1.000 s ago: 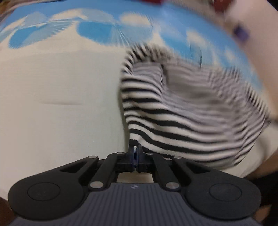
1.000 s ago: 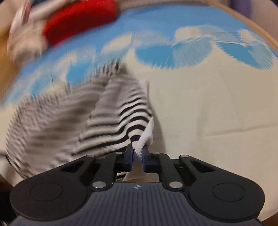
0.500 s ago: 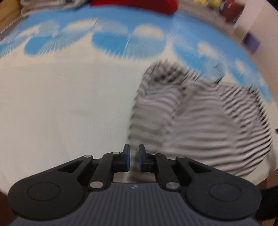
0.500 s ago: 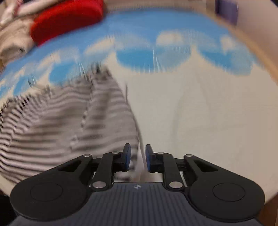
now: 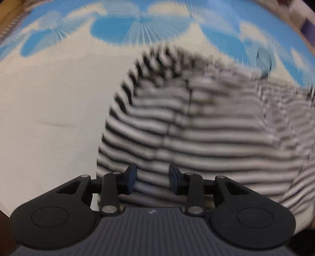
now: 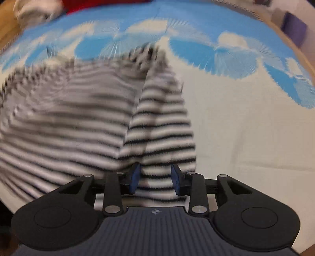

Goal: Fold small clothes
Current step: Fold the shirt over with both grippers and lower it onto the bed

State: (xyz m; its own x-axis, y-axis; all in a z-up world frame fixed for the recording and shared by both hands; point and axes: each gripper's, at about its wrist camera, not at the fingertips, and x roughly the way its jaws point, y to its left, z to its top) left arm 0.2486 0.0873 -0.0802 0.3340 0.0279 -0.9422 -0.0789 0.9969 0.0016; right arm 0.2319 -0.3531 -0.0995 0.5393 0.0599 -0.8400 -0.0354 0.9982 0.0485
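- Currently mid-fold, release phase – judging by both grippers letting go over a small black-and-white striped knit garment (image 5: 196, 126) lying on a cream cloth w/ blue fan-pattern border (image 5: 49, 102).
- Left gripper (image 5: 151, 178): jaws opening, about half-wide, blue pads clear of fabric. Striped cloth shows in the gap and ahead of the jaws; nothing pinched.
- Right gripper (image 6: 155, 178): same, jaws opening, gap mid-width. A narrower striped panel (sleeve or folded flap, can't tell which) runs straight ahead from between the jaws; pads not pressing it.
- Garment posn: left view – bulk sits ahead and to the right of the jaws, bare cream cloth to the left. Right view – bulk ahead and to the left, bare cloth to the right. So garment lies between the two grippers.
- Frames heavily motion-blurred; can't confirm how flat the fold lies or where edges line up.
- Next move, imo: clear both grippers off the fabric w/o dragging it, then re-grip an outer edge for the next fold. Needs a clean pinch of the hem only – knit is soft, will bunch if pads catch 2 layers.
- Containers: none in view. Far ahead of right jaws, a red item (image 6: 102, 5) and a pale bundle (image 6: 37, 8) – too blurred to ID.
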